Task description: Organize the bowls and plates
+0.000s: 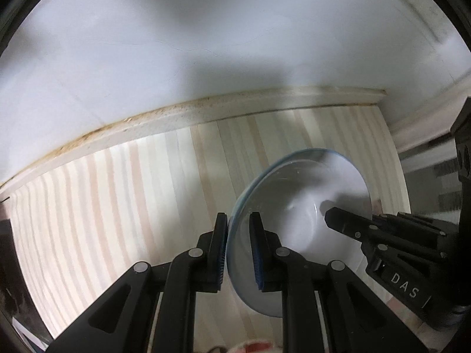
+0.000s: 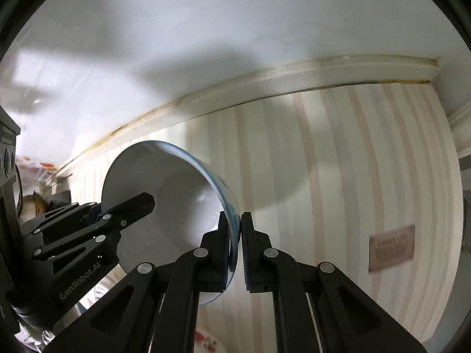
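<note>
Bowl [image 1: 297,229] first: it is white with a blue band at the lip, and I have it pinched between both grippers, lifted clear of the pale striped wooden floor [image 1: 117,220] below and tipped so its hollow faces partly sideways. My left gripper [image 1: 238,253] is clenched on the rim at the bowl's left side, one pad inside and one outside; my right gripper [image 2: 235,247] is clamped the same way on the opposite rim, blue band showing just between the pads. Each view shows the other gripper reaching in across the bowl, so it hangs between my two holds, near the white wall [image 2: 235,29] and its skirting board [image 2: 265,88]. I judge this to be the carrying step, the bowl picked up and not yet set anywhere. No stack or shelf shows ahead, so I cannot say where it goes. The next move calls for both hands travelling together at matching pace, levelling the bowl, neither grip slackening until it rests.
</note>
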Demonstrator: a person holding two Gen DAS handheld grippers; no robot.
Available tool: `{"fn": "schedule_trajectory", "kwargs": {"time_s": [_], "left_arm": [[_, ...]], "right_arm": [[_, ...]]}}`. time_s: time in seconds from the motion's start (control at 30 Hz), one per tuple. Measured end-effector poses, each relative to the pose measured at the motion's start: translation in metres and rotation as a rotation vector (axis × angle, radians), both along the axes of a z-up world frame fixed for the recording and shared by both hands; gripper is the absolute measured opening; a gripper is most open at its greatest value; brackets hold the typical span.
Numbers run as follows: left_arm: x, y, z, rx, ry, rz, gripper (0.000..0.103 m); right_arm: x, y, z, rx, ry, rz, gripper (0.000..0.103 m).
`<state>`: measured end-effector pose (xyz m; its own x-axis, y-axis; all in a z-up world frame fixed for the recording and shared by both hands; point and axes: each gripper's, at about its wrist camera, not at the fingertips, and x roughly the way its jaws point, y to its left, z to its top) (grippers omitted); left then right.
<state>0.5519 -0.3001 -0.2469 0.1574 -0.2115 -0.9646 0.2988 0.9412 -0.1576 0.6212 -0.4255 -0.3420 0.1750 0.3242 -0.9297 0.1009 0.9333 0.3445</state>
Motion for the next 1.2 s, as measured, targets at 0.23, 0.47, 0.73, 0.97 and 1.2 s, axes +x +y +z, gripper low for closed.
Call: {"fn": "schedule_trajectory", "kwargs": {"time_s": [0.23,0.47,0.73,0.97,1.2], "left_arm": [[-0.049,0.012,0.021,0.004,-0.035,-0.028,0.013],[-0.101,0.029,0.027,0.005,-0.036,-0.049,0.013],[-0.146,0.051,0.007,0.007,0.024,-0.072,0.013],[-0.162,0.055,-0.017,0.023,0.071,-0.078,0.013],[-0.170,0.054,-0.038,0.046,0.112,-0.081,0.013]], "right_arm": [[-0.062,-0.003,0.039,0.004,-0.024,0.013,0.009],[-0.128,0.009,0.056,0.013,-0.026,0.024,0.009],[-0.195,0.027,0.040,0.041,0.026,0.040,0.009],[-0.224,0.034,0.015,0.056,0.081,0.042,0.009],[-0.231,0.036,-0.007,0.046,0.126,0.045,0.009]]}}
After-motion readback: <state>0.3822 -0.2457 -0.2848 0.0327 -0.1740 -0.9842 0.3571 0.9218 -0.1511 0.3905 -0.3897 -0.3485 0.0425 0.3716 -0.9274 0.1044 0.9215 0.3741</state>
